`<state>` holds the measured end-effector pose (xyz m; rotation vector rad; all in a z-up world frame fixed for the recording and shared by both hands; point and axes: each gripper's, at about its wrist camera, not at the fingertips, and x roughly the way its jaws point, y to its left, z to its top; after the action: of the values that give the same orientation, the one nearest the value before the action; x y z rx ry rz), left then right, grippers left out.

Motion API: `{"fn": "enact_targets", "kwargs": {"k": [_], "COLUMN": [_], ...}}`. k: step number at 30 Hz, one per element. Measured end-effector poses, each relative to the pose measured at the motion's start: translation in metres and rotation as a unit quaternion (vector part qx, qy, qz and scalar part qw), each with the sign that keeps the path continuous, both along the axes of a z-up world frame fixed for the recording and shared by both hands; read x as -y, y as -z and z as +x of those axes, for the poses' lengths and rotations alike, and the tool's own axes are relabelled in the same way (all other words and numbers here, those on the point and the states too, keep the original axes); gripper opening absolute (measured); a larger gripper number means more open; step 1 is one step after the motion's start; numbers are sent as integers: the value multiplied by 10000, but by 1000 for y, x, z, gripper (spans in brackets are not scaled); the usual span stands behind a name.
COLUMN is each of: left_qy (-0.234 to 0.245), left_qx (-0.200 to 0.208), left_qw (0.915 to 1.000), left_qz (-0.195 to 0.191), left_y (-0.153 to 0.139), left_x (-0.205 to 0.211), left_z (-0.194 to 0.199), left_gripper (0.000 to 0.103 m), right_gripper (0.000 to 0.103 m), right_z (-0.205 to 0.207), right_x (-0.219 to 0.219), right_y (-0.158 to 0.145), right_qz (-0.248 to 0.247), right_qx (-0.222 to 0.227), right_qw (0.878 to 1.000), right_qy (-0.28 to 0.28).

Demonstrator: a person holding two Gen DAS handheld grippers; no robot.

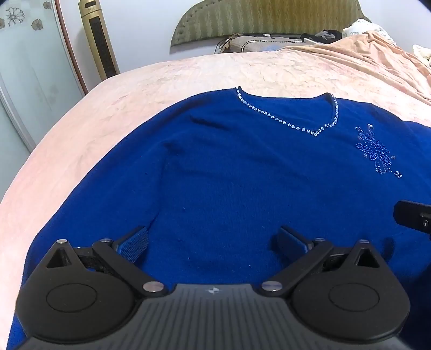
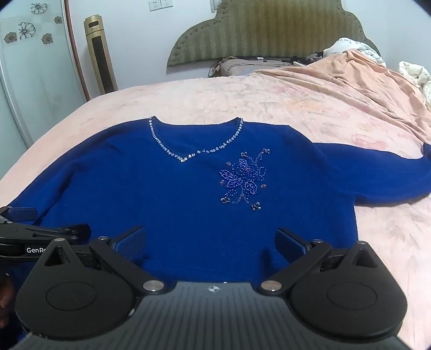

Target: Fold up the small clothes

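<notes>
In the left wrist view, a gold tower fan (image 1: 98,37) is seen standing by the wall, next to a glass door with flowers (image 1: 24,53) on it. A green headboard (image 1: 269,18) is seen behind the bed (image 1: 107,107), and a peach blanket (image 1: 363,56) is bunched up at the far right. The blue sweater (image 1: 242,175) is laid flat on the pink bed, face up, with shiny beads along its V neck. The left tool (image 1: 212,242) is held over the sweater's lower part, its two fingers wide apart, and nothing is held between them. A bit of the right tool (image 1: 412,215) is seen at the right edge. In the right wrist view, the same fan (image 2: 99,53) and headboard (image 2: 269,29) are seen, with white bedding (image 2: 412,72) piled at the far right. The sweater (image 2: 188,202) is spread out, one sleeve stretched to the right, and a beaded flower (image 2: 243,180) is sewn on its chest. The right tool (image 2: 211,242) is held wide apart above the hem, with nothing gripped. The left tool (image 2: 21,215) is seen at the left edge.
</notes>
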<state>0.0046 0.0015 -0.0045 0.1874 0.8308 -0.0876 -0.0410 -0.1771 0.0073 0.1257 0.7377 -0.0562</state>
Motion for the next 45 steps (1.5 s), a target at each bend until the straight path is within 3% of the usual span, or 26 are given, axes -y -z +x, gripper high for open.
{"fn": "enact_targets", "kwargs": {"k": [36,45], "left_qy": [-152,-50], "left_qx": [-238,-157], "left_qw": [9995,9998], "left_qz": [-171,-104], "left_y": [6,2], "left_x": [-5,1], "left_z": [4,-1], "left_gripper": [103,103], "right_gripper": [103,103], "right_z": [-1,-19], "right_x": [11,20], "right_y": [9,18], "right_qz": [81,-365], "right_qx": [-77,79], "right_qw": [9997,9992], "right_qy": [218,167]}}
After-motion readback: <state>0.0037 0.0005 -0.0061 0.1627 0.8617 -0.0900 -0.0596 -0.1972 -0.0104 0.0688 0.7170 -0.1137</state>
